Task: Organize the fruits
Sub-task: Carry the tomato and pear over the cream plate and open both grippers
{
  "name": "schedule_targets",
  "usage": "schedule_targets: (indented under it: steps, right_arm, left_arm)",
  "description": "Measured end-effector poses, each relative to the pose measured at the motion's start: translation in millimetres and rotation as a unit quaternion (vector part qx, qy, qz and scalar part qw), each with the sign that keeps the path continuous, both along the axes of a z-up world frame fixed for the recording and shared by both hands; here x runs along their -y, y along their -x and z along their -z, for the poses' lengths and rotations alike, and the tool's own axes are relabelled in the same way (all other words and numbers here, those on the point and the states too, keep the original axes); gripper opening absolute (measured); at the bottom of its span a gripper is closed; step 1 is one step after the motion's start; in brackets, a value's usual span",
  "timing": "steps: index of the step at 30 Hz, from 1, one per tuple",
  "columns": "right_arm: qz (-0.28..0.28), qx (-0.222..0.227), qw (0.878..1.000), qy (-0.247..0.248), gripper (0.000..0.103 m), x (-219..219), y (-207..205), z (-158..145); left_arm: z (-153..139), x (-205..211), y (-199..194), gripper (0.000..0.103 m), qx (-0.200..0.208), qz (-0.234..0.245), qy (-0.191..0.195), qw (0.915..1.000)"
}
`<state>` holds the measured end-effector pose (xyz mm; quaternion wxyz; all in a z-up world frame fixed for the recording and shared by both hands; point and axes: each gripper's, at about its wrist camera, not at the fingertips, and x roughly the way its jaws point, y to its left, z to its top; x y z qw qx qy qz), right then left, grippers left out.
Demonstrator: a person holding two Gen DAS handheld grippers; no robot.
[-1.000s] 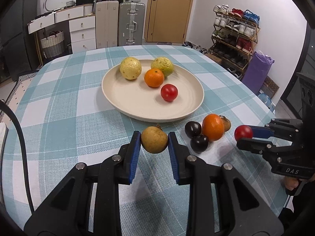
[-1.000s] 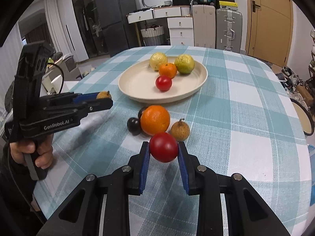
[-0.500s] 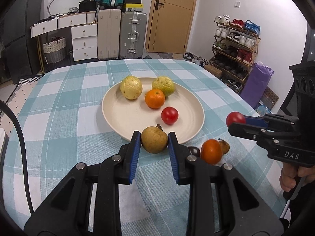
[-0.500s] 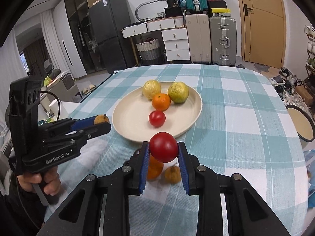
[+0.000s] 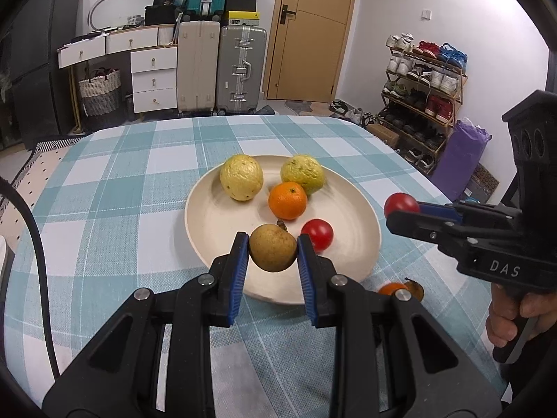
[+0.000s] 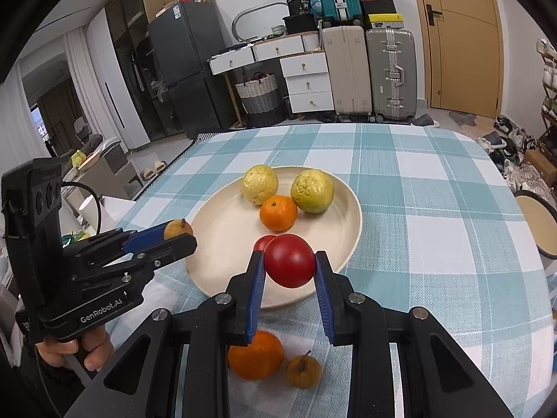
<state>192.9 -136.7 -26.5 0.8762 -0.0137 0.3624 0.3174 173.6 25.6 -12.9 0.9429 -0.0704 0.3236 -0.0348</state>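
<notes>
1. I see a teal-and-white checked cloth on the surface (image 5: 115,188).
2. The plate (image 5: 205,216) is cream.
3. On my left, blue-padded black fingers (image 5: 240,261) grip a yellow-brown pear (image 5: 273,251).
4. On my right, a red tomato (image 6: 289,259).
5. In the plate: two pale yellow guavas (image 5: 241,182), an orange mandarin (image 5: 287,200), another red tomato (image 5: 317,234).

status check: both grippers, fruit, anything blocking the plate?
Left gripper shut on brown pear; right gripper shut on red tomato. Both over plate near edge. Four fruits already on it; near half bare.
</notes>
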Motion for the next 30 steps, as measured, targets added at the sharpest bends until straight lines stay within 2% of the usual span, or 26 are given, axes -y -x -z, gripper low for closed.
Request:
schedule_targets:
  steps: [6,12,30]
  right_arm:
    - [0.006,-0.015,1.0,0.003,0.029,-4,-17,13]
    - [0.009,-0.02,1.0,0.008,0.029,-9,-29,22]
    - [0.019,-0.03,0.999,0.02,0.029,-25,-55,35]
  left_arm:
    - [9,-4,-14,0.025,-0.008,-0.008,0.01,0.9999]
    - [13,-3,-27,0.025,-0.009,-0.015,-0.006,0.9998]
    - [20,-9,-34,0.025,-0.02,-0.027,-0.01,0.9994]
